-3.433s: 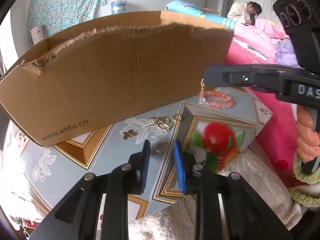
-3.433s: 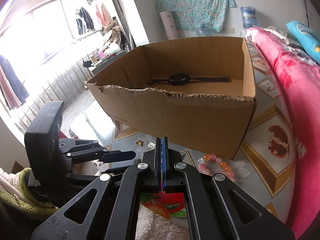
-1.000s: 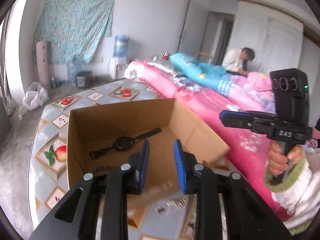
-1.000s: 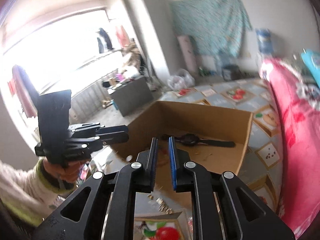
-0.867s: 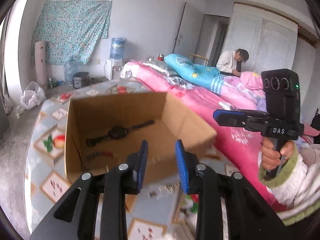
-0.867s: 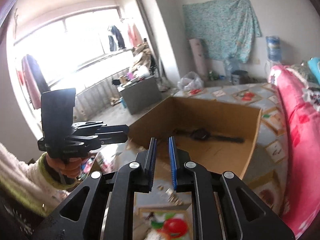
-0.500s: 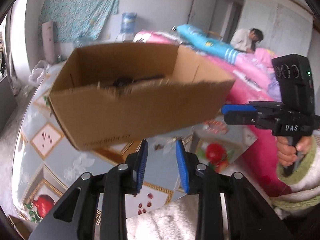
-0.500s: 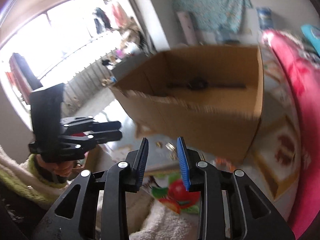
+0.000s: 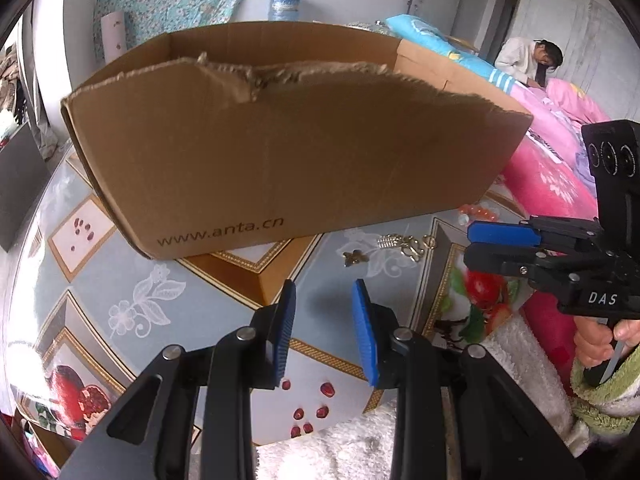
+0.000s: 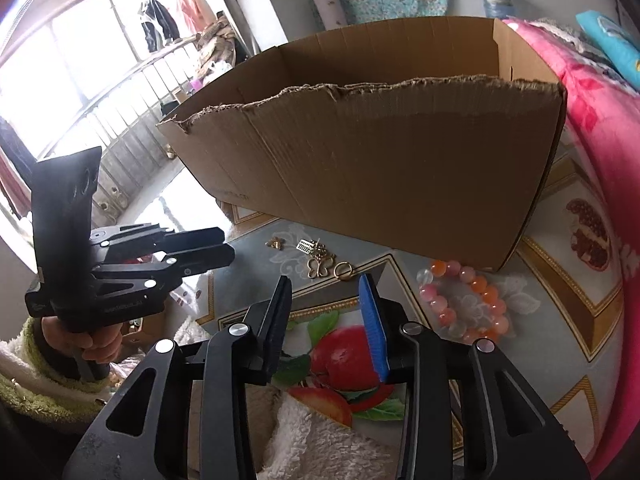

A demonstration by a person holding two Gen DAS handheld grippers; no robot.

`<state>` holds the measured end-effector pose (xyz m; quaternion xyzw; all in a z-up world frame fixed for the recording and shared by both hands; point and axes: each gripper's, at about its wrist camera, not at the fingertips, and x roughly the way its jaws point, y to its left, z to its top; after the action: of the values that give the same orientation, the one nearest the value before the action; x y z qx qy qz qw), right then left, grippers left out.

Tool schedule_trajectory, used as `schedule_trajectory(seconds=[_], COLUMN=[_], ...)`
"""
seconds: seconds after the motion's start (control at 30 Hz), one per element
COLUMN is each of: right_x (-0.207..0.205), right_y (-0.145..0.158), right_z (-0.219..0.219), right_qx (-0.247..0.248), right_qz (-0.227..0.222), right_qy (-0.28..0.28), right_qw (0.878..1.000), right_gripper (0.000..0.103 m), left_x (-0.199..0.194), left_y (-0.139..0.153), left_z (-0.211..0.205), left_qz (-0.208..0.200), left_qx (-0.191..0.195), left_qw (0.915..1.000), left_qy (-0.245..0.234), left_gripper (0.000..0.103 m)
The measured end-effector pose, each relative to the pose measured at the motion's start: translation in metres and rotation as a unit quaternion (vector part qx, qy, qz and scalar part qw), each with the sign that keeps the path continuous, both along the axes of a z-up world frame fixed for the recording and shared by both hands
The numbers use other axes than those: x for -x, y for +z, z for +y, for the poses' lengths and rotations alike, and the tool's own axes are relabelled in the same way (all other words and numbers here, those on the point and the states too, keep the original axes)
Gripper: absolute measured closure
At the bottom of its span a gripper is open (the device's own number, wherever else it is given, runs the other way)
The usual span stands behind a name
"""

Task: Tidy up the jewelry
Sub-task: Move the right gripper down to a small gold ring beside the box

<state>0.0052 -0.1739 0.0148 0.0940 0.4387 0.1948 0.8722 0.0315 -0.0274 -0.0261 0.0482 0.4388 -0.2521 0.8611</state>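
Both grippers over the table, jewelry ahead, box behind.

Left gripper [image 9: 323,330]: jaws part-spread, empty. Right gripper [image 10: 326,320]: jaws opening, nothing between them. Beyond the tips, gold trinkets [image 10: 320,260] lie in a loose cluster on the table [image 10: 568,328]; bead bracelet [image 10: 464,300] flat just right of them. Box [image 10: 380,168] farthest, long axis crosswise.

The left gripper [image 9: 324,300] is held angled downward, its blue-padded jaws set apart with nothing between them. The right gripper [image 10: 326,292] is likewise tilted downward; its jaws are opening, and nothing is caught between them. Each black handle is gripped from below by a hand [image 10: 86,346] [image 9: 600,346] cuffed in a fluffy green-edged sleeve.
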Motion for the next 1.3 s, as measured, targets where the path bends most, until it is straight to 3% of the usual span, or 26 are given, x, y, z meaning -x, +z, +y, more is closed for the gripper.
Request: schedule_trajectory(seconds=[0.13,0.7,1.07,1.2,1.3], right_x=[0.002,-0.004,0.000,0.002,0.003], right_y=[0.000,-0.010,-0.009,-0.008,-0.007], right_z=[-0.004,-0.017,-0.025,-0.026,-0.029], right_qx=[-0.002,-0.037,-0.042,-0.043,-0.044], right_qz=[0.001,0.018,0.011,0.010,0.008], right_qy=[0.001,0.001,0.001,-0.001,-0.004], right_qw=[1.000,0.999,0.999,0.999,0.999], right_gripper=[0.069,0.069,0.069,0.069,0.069], left_x=[-0.003,-0.004,-0.009,-0.013,-0.016], left_y=[-0.003,-0.008,-0.008,-0.008,-0.008], left_z=[-0.006,-0.055,-0.054,-0.053,-0.052], left_qz=[0.006,-0.043,-0.053,-0.051,-0.050], left_qx=[0.001,-0.044,-0.072,-0.071,-0.072], left_qw=[1.0000,0.9975,0.9952,0.9941,0.9937], left_qy=[-0.002,-0.036,-0.041,-0.064,-0.070], left_gripper=[0.075,0.075,0.078,0.078,0.088])
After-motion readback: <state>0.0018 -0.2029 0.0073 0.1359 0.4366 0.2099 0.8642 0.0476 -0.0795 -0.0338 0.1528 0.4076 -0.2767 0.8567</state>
